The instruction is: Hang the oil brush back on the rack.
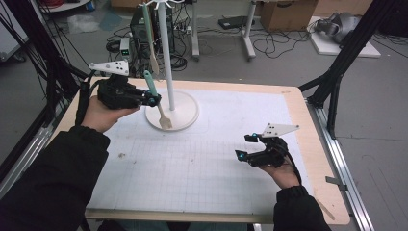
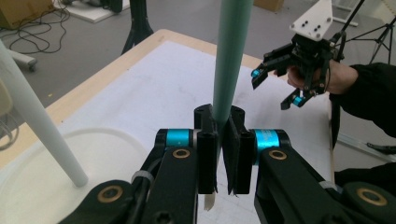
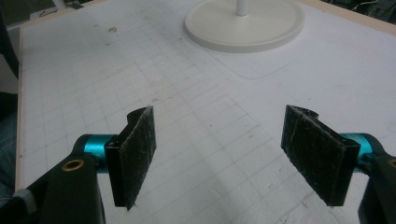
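Note:
A spatula with a mint-green handle [image 1: 149, 83] and a cream blade [image 1: 164, 120] hangs above the round base [image 1: 185, 117] of a white stand. My left gripper [image 1: 153, 99] is shut on that handle; in the left gripper view the handle [image 2: 231, 51] rises from between the closed pads [image 2: 219, 158]. A second cream utensil [image 1: 150, 38] hangs from the top of the stand's pole [image 1: 166, 48]. My right gripper [image 1: 244, 146] hovers over the right part of the mat with its jaws wide apart and nothing between the pads [image 3: 137, 149].
A white gridded mat [image 1: 202, 159] covers the wooden table [image 1: 312, 144]. Black frame legs [image 1: 344, 53] stand at the table's right. Cables, a cardboard box [image 1: 286, 13] and equipment lie on the floor behind.

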Tool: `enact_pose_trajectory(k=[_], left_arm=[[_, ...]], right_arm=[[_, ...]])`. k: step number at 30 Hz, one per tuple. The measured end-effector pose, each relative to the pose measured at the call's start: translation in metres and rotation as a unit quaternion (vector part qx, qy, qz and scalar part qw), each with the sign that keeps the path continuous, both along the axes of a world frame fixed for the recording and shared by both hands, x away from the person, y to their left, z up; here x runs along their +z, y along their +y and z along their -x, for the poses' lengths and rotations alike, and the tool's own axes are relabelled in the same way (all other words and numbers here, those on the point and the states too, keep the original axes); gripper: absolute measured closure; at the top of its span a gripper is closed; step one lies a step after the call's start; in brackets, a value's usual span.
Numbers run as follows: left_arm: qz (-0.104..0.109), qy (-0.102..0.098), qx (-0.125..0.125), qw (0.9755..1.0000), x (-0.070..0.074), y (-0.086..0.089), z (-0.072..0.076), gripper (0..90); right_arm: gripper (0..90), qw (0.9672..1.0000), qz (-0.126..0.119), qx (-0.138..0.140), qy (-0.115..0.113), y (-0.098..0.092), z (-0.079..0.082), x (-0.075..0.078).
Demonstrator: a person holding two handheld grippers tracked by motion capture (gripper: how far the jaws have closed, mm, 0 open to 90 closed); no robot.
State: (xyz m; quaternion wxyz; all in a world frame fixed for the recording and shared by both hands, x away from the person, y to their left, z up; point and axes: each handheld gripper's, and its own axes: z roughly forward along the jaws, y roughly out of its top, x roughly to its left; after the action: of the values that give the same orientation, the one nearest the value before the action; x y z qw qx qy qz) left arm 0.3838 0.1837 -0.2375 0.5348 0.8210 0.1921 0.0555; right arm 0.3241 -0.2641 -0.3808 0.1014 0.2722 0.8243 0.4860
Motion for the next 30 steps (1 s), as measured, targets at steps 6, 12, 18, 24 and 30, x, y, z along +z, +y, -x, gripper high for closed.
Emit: enact_pose_trajectory(k=[6,12,18,24,30], left_arm=[[0.002,-0.002,-0.004,1.0,0.014,-0.005,-0.01,84.1],[0.001,0.0,-0.001,1.0,0.026,-0.007,-0.024,84.0],[0.0,0.001,-0.005,1.0,0.039,-0.011,-0.037,84.1],[0.004,0.008,-0.006,0.9999,0.048,-0.009,-0.051,84.1],[0.007,0.012,-0.01,0.9998,0.055,-0.009,-0.061,84.1]], right_arm=[[24.9,1.0,0.002,-0.005,0.0,-0.002,0.0,0.0],[25.0,1.0,0.0,-0.006,-0.002,-0.004,0.0,0.0],[25.0,1.0,-0.002,-0.009,-0.004,-0.006,-0.001,0.0],[24.9,0.9999,-0.002,-0.013,-0.002,-0.008,-0.001,0.0],[24.9,0.9999,-0.001,-0.013,0.003,-0.008,-0.003,-0.002]])
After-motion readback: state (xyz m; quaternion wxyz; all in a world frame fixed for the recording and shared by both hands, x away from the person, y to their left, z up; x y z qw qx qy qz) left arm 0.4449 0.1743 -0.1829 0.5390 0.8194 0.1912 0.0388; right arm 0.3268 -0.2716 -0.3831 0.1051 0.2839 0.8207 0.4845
